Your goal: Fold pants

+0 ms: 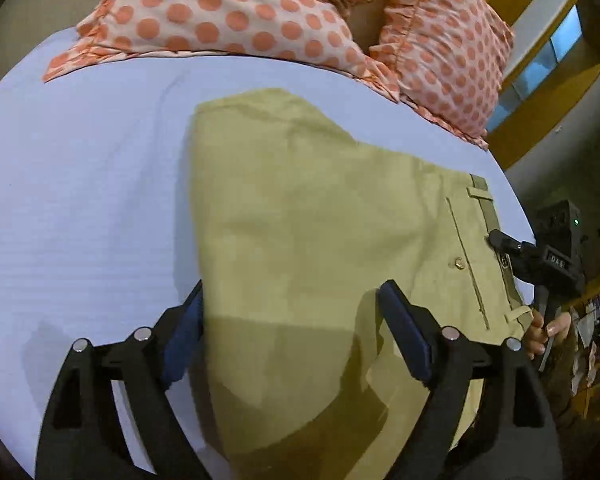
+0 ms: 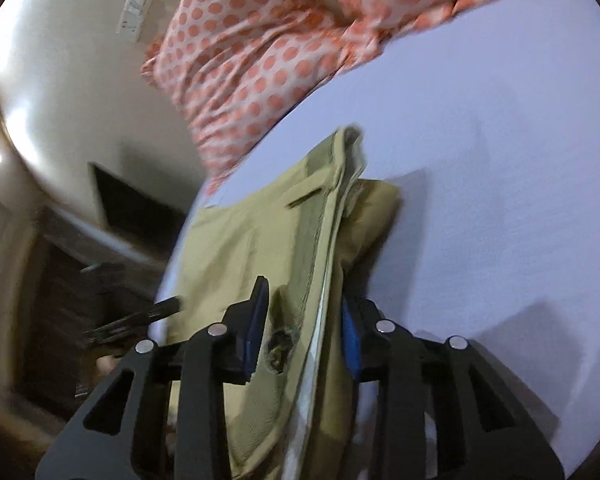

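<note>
Folded khaki pants (image 1: 320,240) lie on a pale blue bed sheet (image 1: 80,200), waistband to the right. My left gripper (image 1: 296,300) is open, low over the folded edge, one finger on each side of the fabric's left part. My right gripper (image 2: 304,300) straddles the waistband of the pants (image 2: 284,248), its fingers close on either side of the stacked layers near a button; contact is unclear. In the left wrist view the right gripper (image 1: 504,242) shows at the waistband on the right edge of the bed.
Two orange polka-dot pillows (image 1: 240,12) lie at the head of the bed, also in the right wrist view (image 2: 260,52). The bed edge falls away at right toward wooden furniture (image 1: 540,120). A dark floor and wall (image 2: 60,80) lie left in the right wrist view.
</note>
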The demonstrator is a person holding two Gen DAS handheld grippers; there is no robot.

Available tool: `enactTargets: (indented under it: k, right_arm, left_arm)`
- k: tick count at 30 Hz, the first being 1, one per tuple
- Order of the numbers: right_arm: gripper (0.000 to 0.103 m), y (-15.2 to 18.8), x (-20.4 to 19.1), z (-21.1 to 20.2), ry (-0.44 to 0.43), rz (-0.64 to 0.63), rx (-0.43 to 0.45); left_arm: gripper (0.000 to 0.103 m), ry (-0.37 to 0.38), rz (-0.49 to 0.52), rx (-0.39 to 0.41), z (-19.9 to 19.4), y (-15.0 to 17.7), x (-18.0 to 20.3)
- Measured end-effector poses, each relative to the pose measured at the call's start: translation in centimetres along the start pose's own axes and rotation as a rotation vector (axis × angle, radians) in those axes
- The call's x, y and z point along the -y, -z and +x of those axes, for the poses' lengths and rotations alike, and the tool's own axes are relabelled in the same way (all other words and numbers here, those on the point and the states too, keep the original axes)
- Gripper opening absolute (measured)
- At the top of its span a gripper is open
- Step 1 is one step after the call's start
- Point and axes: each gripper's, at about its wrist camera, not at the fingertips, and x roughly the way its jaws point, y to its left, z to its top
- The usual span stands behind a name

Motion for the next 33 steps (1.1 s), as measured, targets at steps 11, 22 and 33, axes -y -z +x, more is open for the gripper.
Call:
enactTargets:
  k: [11, 22, 33]
  right_arm:
    - [0.015, -6.2, -2.8, -0.2, -0.02, -0.079, 0.073]
    - [0.067, -7.7, -0.4, -3.3, 0.732, -0.189, 0.321]
    - [0.102, 6.3, -9.3, 1.8, 0.824, -0.41, 0.155]
  left_arm:
    - [0.008, -0.125, 0.093, 0.128, -0.3, -6.6, 2.9]
    - [0.07, -0.502, 0.115, 0.187, 2.0, -8.1, 3.9]
    - [0.101, -0.452, 0.151, 0.12, -0.1, 5.6, 9.5]
